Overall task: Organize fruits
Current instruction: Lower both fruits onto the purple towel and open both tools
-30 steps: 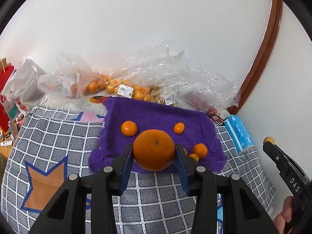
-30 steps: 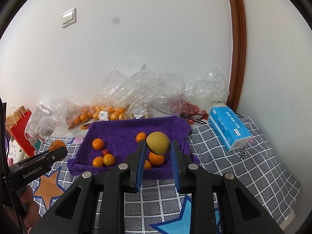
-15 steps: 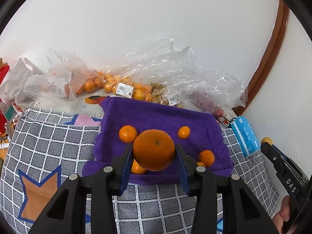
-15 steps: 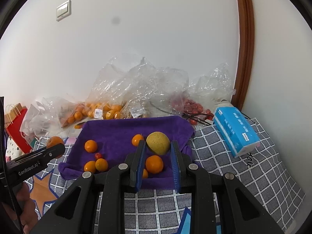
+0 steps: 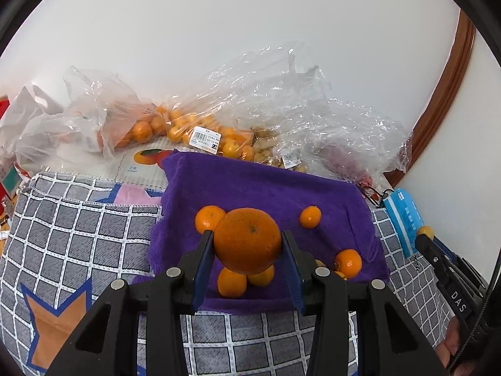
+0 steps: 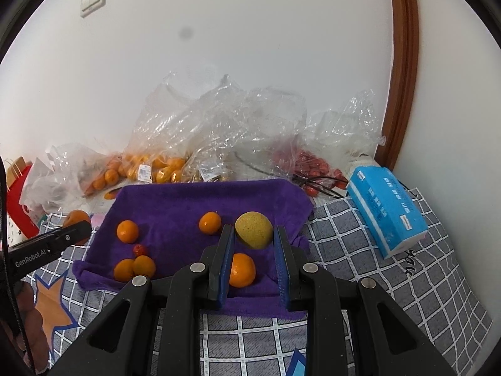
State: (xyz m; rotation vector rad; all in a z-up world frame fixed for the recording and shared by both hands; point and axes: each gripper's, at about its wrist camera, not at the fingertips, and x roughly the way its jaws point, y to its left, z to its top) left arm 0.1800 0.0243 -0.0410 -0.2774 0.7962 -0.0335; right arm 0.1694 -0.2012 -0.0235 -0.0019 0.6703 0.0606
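My left gripper (image 5: 247,244) is shut on a large orange (image 5: 247,239), held just above the near edge of a purple towel (image 5: 260,188). Several small mandarins (image 5: 209,217) lie on that towel. In the right wrist view my right gripper (image 6: 253,238) is shut on a speckled yellow fruit (image 6: 253,228) over the towel's (image 6: 175,200) right part, above a mandarin (image 6: 241,270). A small red fruit (image 6: 140,249) sits among mandarins at the towel's left. The left gripper's finger (image 6: 56,241) shows at the left edge there.
Clear plastic bags (image 6: 219,131) with mandarins and red fruits are piled against the wall behind the towel. A blue tissue pack (image 6: 385,206) lies at the right on the grey checked cover (image 6: 360,250). A red paper bag (image 6: 15,200) stands far left.
Both grippers have moved forward and a little down over the towel, each still holding its fruit. The towel and the bags look larger and nearer.
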